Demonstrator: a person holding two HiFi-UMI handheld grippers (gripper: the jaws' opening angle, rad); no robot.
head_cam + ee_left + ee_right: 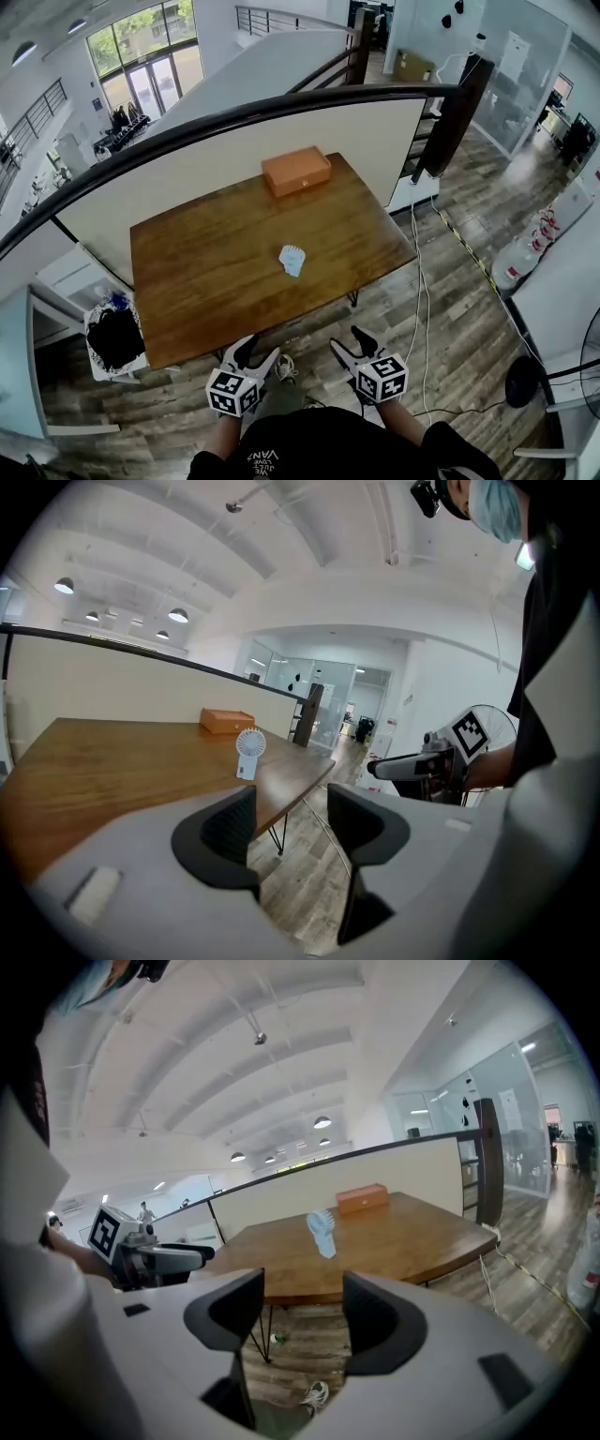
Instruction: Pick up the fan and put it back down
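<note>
A small white hand fan (pixel 292 259) stands upright near the middle of the wooden table (pixel 206 281). It shows in the left gripper view (pixel 248 754) and in the right gripper view (pixel 322 1232) too. My left gripper (pixel 255 354) is open and empty, off the table's near edge, well short of the fan. To its right my right gripper (pixel 356 341) hangs at the same distance, also open with nothing between its jaws. Both point toward the table. In the left gripper view the right gripper (pixel 394 767) appears at the right.
An orange box (pixel 296 171) lies at the table's far edge against a cream partition with a dark rail (pixel 281 108). A white cart holding dark items (pixel 114 339) stands left of the table. Cables (pixel 422 309) trail on the wood floor at the right.
</note>
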